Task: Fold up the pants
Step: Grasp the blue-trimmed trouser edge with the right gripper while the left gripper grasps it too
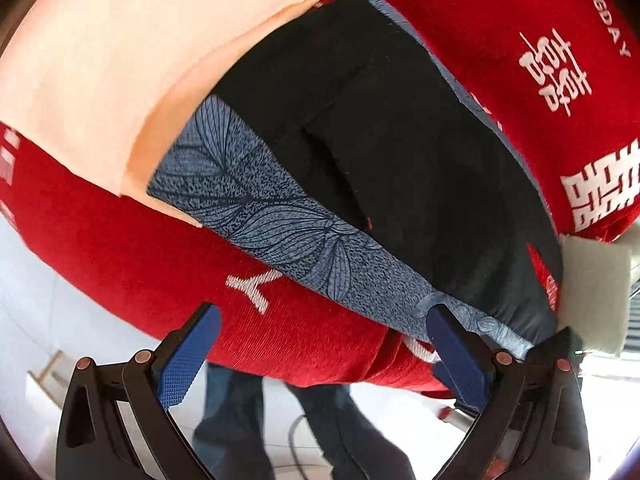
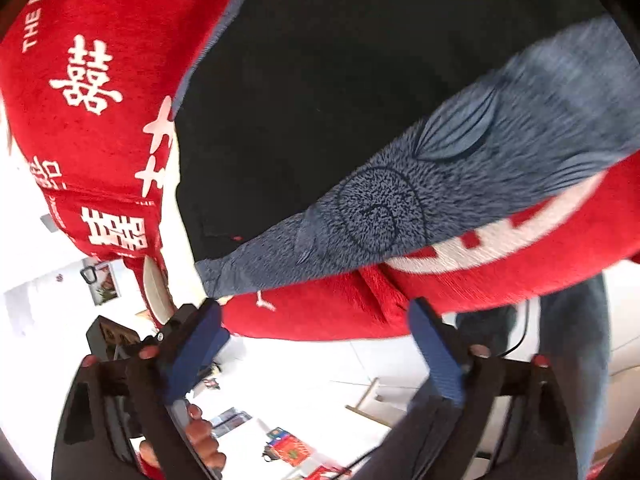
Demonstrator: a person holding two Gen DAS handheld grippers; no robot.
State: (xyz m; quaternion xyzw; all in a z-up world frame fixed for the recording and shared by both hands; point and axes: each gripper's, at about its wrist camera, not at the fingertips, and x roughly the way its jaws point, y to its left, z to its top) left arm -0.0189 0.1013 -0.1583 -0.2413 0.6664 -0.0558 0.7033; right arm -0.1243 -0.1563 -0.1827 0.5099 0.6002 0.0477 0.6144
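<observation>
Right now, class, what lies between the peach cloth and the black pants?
In the left wrist view, a blue leaf-print band lies between the peach cloth and the black pants, all on the red cover.

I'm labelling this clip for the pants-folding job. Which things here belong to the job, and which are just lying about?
In the job:
black pants
left gripper, open
right gripper, open

Just lying about:
blue leaf-print cloth, under the pants
peach cloth
red blanket, covering the surface
</observation>
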